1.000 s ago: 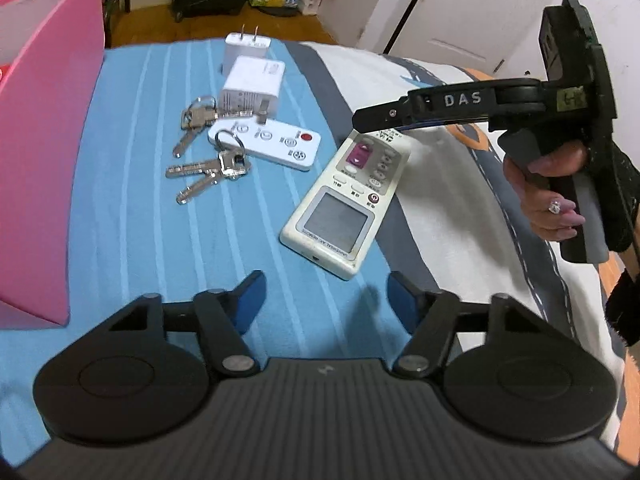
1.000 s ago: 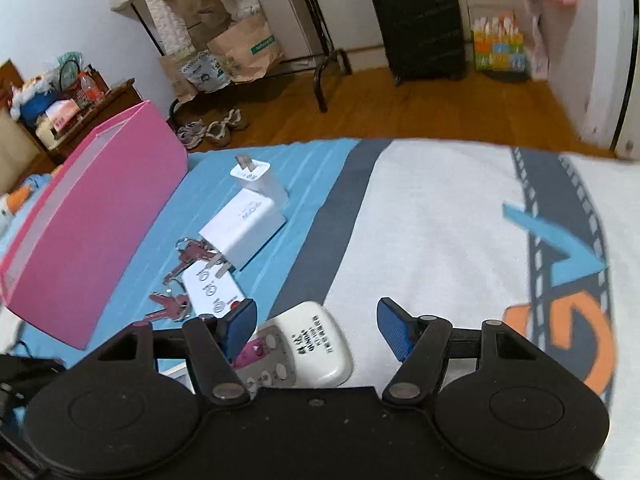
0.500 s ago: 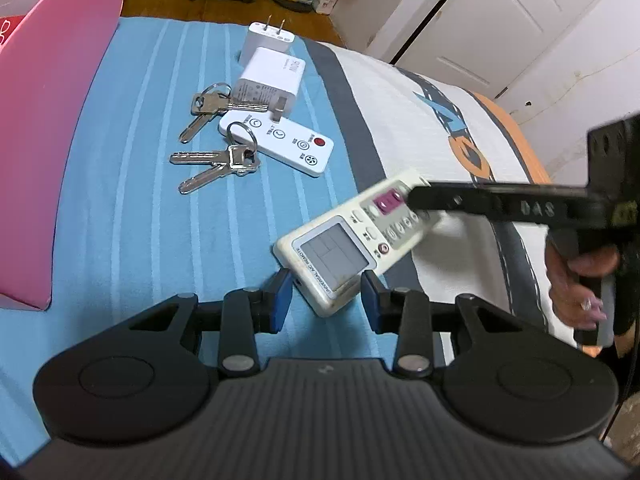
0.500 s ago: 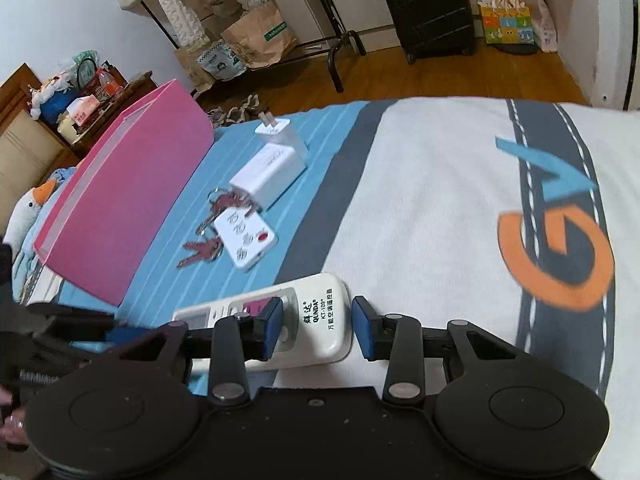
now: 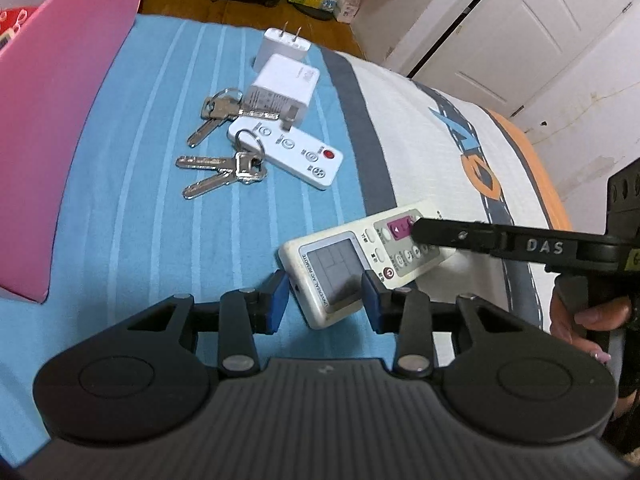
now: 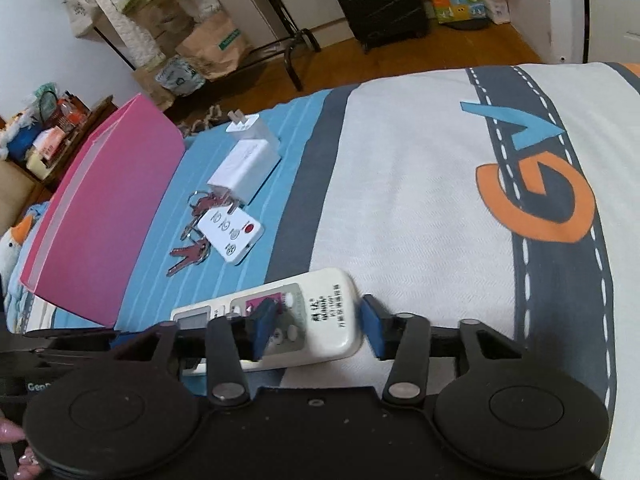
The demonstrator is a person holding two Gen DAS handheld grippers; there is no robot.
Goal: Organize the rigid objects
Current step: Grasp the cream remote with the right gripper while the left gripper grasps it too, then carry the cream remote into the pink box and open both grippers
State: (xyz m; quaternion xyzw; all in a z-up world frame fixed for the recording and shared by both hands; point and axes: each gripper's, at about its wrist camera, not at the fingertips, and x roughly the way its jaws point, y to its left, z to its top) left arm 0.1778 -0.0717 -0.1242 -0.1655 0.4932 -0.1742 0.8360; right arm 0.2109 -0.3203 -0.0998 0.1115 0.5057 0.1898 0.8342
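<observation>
Left gripper (image 5: 325,300): jaws partly apart around the screen end of the AC remote (image 5: 340,268). The right blue pad sits against the remote's edge; the left pad stands a little off the corner, with blue cover showing between. Whether it truly grips, I cannot tell.
Right gripper (image 6: 316,326): jaws opening, with the button end of the AC remote between them. The left pad overlaps the remote's face near the pink panel; the right pad is clear of the rounded end, with white cover visible in the gap.
AC remote: lies on the bedspread (image 6: 420,184) across the seam where blue stripes meet the grey band, screen end toward the left gripper, labelled end toward the right.
Small white remote (image 5: 286,156): flat on the blue stripes, red button up, well beyond the grippers.
Keys (image 5: 224,174): two bunches touching the small remote's left side.
Chargers (image 5: 285,90): two white plug blocks, one behind the other, the nearer touching the small remote.
Pink box (image 6: 104,200): stands along the left edge of the bed.
Hand (image 5: 580,320): holds the right gripper's handle at the frame's right.
</observation>
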